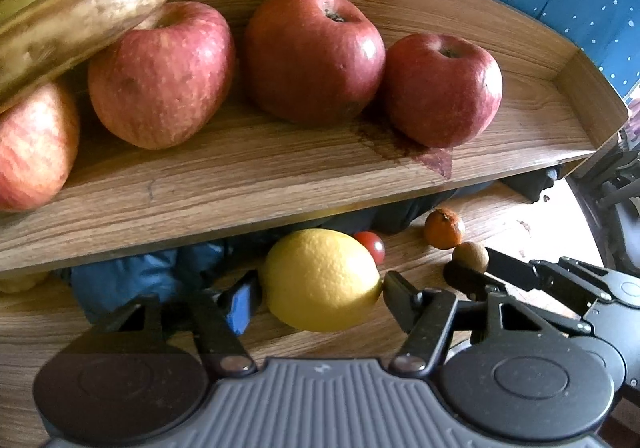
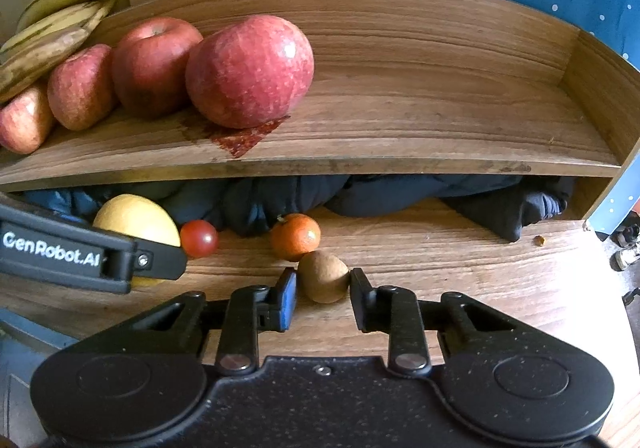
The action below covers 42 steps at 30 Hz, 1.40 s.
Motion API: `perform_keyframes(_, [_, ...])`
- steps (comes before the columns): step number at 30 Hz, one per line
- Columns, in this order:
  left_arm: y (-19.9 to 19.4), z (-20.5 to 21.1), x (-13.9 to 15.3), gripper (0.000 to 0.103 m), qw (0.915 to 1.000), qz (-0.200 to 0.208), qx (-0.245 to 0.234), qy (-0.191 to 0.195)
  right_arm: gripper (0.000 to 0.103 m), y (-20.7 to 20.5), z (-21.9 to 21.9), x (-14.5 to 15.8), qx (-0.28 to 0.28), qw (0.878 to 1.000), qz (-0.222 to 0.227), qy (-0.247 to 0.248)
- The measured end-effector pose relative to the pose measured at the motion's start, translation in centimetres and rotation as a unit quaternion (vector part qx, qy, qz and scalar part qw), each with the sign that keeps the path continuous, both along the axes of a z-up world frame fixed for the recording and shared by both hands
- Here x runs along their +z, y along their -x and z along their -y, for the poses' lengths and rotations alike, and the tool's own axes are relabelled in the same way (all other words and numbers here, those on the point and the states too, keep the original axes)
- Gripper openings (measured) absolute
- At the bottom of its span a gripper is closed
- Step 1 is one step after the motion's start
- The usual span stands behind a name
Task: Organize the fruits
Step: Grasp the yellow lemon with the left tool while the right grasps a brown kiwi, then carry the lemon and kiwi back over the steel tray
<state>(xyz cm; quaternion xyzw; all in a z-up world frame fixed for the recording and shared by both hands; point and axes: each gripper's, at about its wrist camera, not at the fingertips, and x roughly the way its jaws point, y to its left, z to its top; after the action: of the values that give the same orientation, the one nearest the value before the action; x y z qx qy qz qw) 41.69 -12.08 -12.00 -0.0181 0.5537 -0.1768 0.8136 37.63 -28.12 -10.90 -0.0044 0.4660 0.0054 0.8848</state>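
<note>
My left gripper (image 1: 322, 294) has its two fingers on both sides of the lemon (image 1: 320, 280), touching it on the wooden table (image 1: 120, 328). My right gripper (image 2: 323, 290) is closed on the small brown fruit (image 2: 323, 276), its pads pressing on both sides. Just behind this fruit lies a mandarin (image 2: 295, 236), and a small tomato (image 2: 199, 238) is beside the lemon. On the shelf (image 2: 400, 136) above, the apples (image 2: 248, 72) stand in a row, with bananas (image 2: 52, 32) at the left end.
</note>
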Motion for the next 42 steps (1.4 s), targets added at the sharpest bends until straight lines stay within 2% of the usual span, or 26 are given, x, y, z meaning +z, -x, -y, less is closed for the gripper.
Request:
perform_keyframes(28, [3.2,-0.3,0.4,0.069,0.9994,-0.013,-0.032,0.006,0.03,3.1,-1.2,0.8,0.017,1.0,0.002,-0.022])
perform_keyframes(42, [5.4,0.2,2.2,0.069,0.9992,0.009,-0.038,0.003,0.03,6.3,-1.1,2.1,0.018,0.999,0.021,-0.028])
